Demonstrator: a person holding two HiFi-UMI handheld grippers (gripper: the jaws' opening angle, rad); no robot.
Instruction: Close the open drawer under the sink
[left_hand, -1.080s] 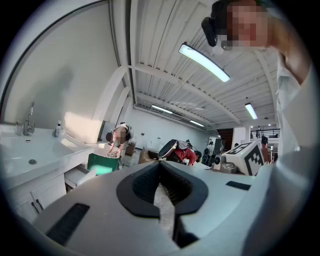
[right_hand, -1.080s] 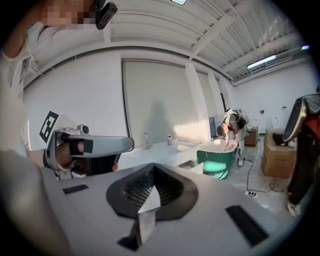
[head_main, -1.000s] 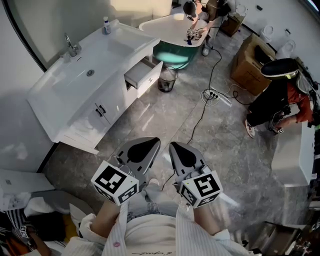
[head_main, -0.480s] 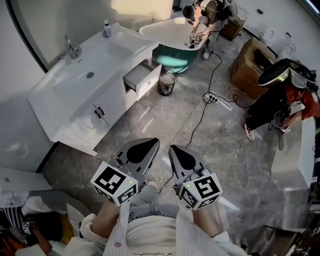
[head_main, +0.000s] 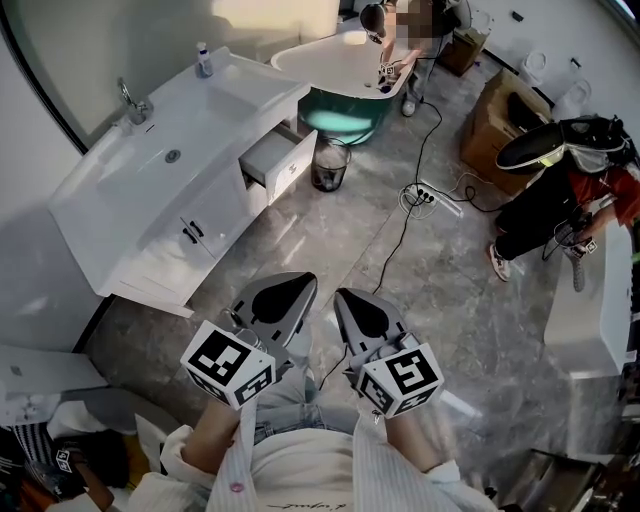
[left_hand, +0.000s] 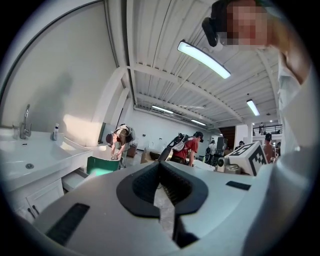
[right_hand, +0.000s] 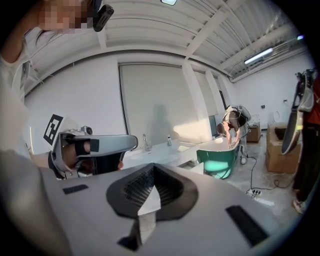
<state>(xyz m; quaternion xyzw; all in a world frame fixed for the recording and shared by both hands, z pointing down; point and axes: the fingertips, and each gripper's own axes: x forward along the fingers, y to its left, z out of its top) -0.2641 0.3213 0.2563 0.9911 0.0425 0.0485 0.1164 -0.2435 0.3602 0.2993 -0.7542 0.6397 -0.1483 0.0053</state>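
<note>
Holding both tongs low at the bottom centre of the head view, you stand on the grey floor (head_main: 330, 240), well apart from the drawer (head_main: 283, 158). The drawer hangs open in the upper left-centre of the frame. It is pulled out from the front of the white desk (head_main: 120, 215) that carries the sink (head_main: 172, 156), at the end nearest the tub. A faucet (head_main: 130, 100) rises at the back of the basin, and a small bottle (head_main: 203, 60) stands on the desk's far corner.

Just past the open drawer a dark waste bin (head_main: 330, 165) sits on the floor. Beyond it lies a green bathtub (head_main: 350, 105), with a person (head_main: 395, 35) bent over it at the top edge.

Your left tongs (head_main: 296, 284) are closed down to a thin slit, pads meeting at the tip, with nothing between them. Your right tongs (head_main: 343, 297) sit just beside them, not touching, and are likewise pressed together and empty. Both point up-frame.

Right of centre, a power strip (head_main: 425, 195) lies on the floor with its black cable trailing across the tiles. A cardboard box (head_main: 500, 130) sits in the upper right, and another person in red (head_main: 590, 190) stoops at the right edge.
</note>
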